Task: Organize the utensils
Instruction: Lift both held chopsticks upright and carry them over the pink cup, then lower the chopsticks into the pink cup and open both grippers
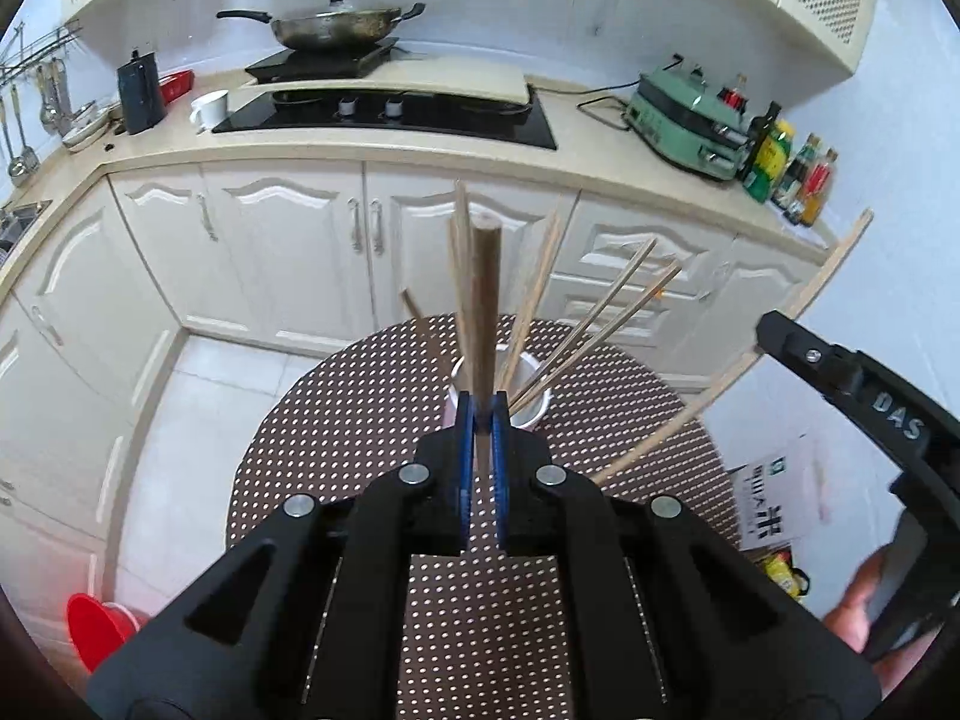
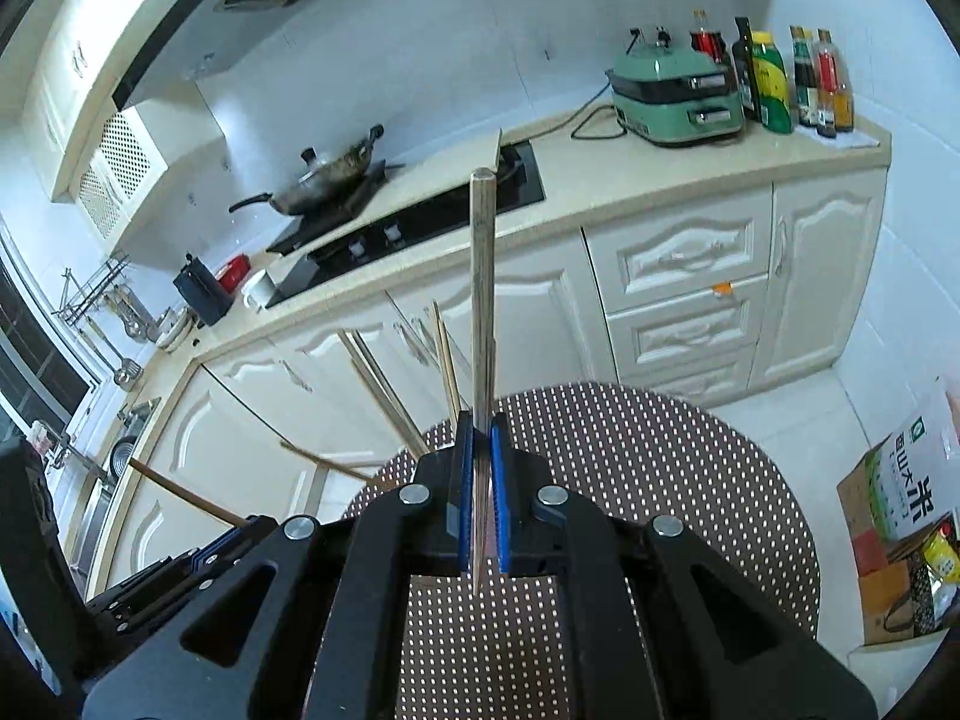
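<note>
My left gripper (image 1: 482, 414) is shut on a dark wooden chopstick (image 1: 483, 300) that points away from me, over a white cup (image 1: 528, 414) on the round dotted table (image 1: 372, 408). Several light chopsticks (image 1: 594, 315) stand in the cup, leaning right. My right gripper (image 2: 481, 429) is shut on a pale chopstick (image 2: 482, 300) held upright; it also shows in the left wrist view (image 1: 780, 324), at the right. In the right wrist view the cup is hidden behind my fingers; chopsticks (image 2: 384, 396) stick out to the left, and the left gripper (image 2: 228, 534) holds its dark stick (image 2: 180, 492).
A kitchen counter (image 1: 600, 138) with stove (image 1: 390, 114), wok (image 1: 336, 24) and green appliance (image 1: 690, 120) runs behind the table. White cabinet doors (image 1: 288, 258) stand below. A red bin (image 1: 96, 624) sits on the floor at the left, a rice bag and box (image 2: 900, 498) at the right.
</note>
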Available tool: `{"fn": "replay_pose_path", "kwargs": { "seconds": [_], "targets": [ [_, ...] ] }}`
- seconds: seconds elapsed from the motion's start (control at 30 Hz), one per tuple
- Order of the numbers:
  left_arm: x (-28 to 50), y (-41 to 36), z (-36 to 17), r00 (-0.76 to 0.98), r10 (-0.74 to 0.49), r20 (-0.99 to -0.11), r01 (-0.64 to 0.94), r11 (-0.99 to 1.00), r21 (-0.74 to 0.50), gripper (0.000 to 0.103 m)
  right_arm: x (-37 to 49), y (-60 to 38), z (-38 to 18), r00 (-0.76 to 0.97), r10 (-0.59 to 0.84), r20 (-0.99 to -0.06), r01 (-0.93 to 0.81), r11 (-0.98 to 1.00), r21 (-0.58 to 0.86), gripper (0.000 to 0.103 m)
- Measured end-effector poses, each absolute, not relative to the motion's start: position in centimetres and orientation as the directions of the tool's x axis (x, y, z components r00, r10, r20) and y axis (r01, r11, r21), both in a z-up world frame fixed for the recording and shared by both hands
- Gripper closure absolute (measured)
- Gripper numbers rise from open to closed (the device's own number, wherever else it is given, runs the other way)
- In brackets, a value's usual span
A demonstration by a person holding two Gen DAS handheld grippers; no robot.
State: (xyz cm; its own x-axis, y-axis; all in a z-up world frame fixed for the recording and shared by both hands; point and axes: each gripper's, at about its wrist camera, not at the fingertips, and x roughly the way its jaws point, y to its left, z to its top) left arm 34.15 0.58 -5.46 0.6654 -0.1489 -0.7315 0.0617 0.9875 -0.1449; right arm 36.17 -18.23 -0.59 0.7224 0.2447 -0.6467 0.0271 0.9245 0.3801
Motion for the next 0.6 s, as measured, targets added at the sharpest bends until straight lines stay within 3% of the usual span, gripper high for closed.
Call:
{"fn": "replay_pose_path", "kwargs": {
  "seconds": [0.6],
  "targets": [
    [36.5,1.0,-1.5,0.728,-0.162,-0.666,0.080,0.985,-0.153,0.097,39.5,-16.5,1.0,0.777,0.233,-0.585,-0.005,0.931,0.365,0.098]
  ]
}}
